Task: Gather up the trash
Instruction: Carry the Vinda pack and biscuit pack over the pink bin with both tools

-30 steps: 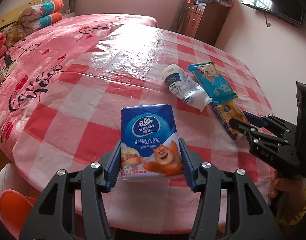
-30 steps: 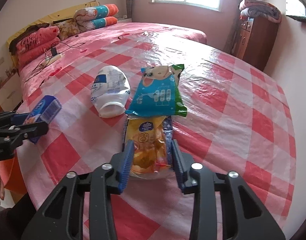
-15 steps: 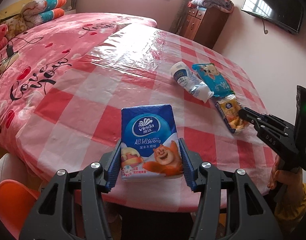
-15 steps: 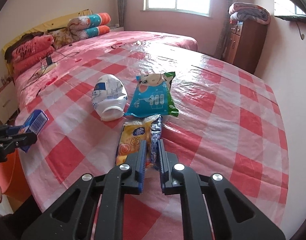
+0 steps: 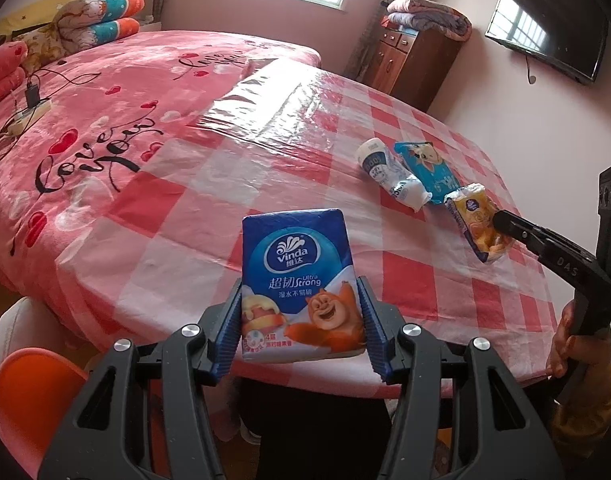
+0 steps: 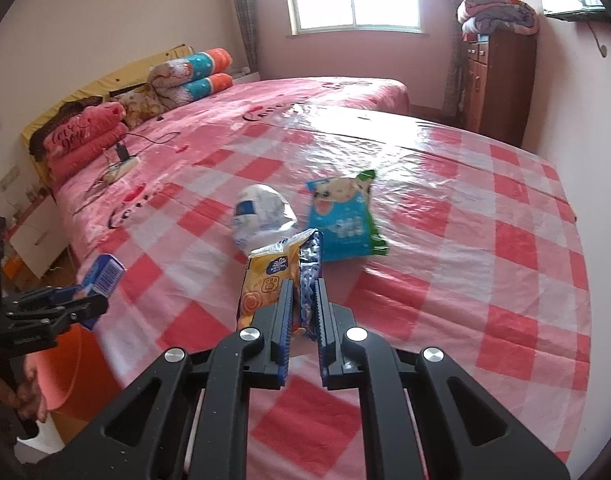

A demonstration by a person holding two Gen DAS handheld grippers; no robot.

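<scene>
My left gripper [image 5: 301, 322] is shut on a blue Vinda tissue pack [image 5: 299, 284], held over the table's near edge; the same gripper [image 6: 85, 300] and pack [image 6: 104, 274] show at the left of the right wrist view. My right gripper [image 6: 304, 312] is shut on a yellow snack wrapper [image 6: 269, 284], lifted off the checked tablecloth [image 6: 465, 240]. From the left wrist view that wrapper [image 5: 475, 222] hangs at the tip of the right gripper [image 5: 501, 224]. A crushed white bottle [image 6: 261, 216] and a blue snack bag [image 6: 343, 218] lie on the table just beyond.
A pink bed [image 5: 105, 120] with a power strip and cables [image 5: 27, 114] adjoins the table. An orange bin [image 5: 29, 396] stands on the floor at the lower left. A wooden cabinet [image 6: 497, 84] and a wall TV [image 5: 545, 32] are at the back right.
The right gripper's jaws closed on the yellow wrapper and lifted it off the table. The left gripper drew back toward the table edge, still holding the tissue pack.
</scene>
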